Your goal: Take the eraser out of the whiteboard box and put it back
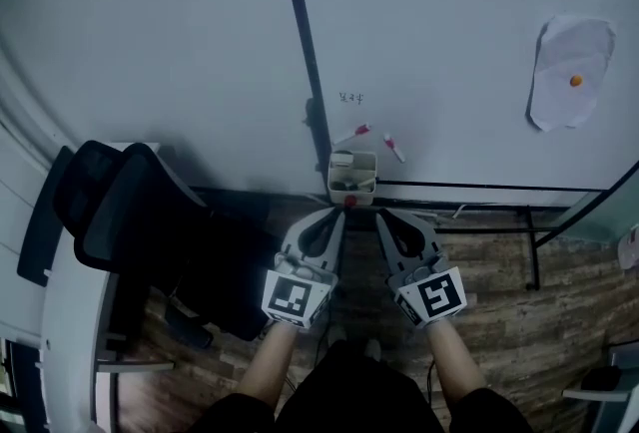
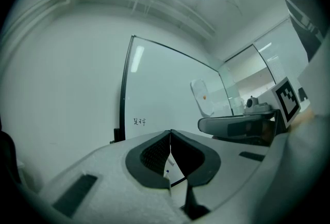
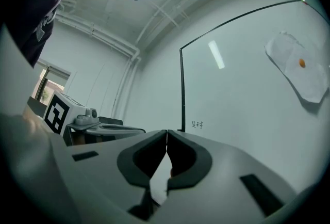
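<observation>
The eraser [image 1: 342,161] is apparently sitting in the whiteboard box [image 1: 353,187], toward its left side, while you are pointing the left gripper [image 1: 337,216] and right gripper [image 1: 380,216] at the box from just short of it, fingers pressed together on nothing, the left slightly nearer.

White whiteboard [image 1: 449,22], black frame bar [image 1: 303,52], off-white whiteboard box [image 1: 352,184], red-capped markers [image 1: 395,149], orange dot [image 1: 576,81] on white paper [image 1: 559,107], black chair [image 1: 125,216], brown wood-grain floor [image 1: 499,321]
</observation>
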Tool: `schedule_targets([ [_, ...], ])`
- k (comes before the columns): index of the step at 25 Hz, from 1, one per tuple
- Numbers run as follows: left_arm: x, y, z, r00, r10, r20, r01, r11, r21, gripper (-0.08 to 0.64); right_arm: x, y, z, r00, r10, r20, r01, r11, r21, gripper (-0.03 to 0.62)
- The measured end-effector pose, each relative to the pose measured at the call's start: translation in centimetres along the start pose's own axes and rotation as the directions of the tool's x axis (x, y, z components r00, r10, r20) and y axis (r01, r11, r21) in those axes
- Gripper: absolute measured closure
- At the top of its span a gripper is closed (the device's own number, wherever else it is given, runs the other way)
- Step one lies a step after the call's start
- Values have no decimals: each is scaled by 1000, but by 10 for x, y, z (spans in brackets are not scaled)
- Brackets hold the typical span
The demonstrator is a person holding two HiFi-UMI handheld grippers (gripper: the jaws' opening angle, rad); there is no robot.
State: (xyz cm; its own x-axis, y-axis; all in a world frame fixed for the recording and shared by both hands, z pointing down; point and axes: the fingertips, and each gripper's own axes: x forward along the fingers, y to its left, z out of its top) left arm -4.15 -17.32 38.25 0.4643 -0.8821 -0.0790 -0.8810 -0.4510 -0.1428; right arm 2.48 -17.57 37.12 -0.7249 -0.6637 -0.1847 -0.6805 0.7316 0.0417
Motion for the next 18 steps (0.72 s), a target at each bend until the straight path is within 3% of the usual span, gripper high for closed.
schedule_targets([
  [18,52,83,-64,998,-27,-51,24,997,-68,554,98,-32,-66,993,-32,-110,30,999,-14,589],
])
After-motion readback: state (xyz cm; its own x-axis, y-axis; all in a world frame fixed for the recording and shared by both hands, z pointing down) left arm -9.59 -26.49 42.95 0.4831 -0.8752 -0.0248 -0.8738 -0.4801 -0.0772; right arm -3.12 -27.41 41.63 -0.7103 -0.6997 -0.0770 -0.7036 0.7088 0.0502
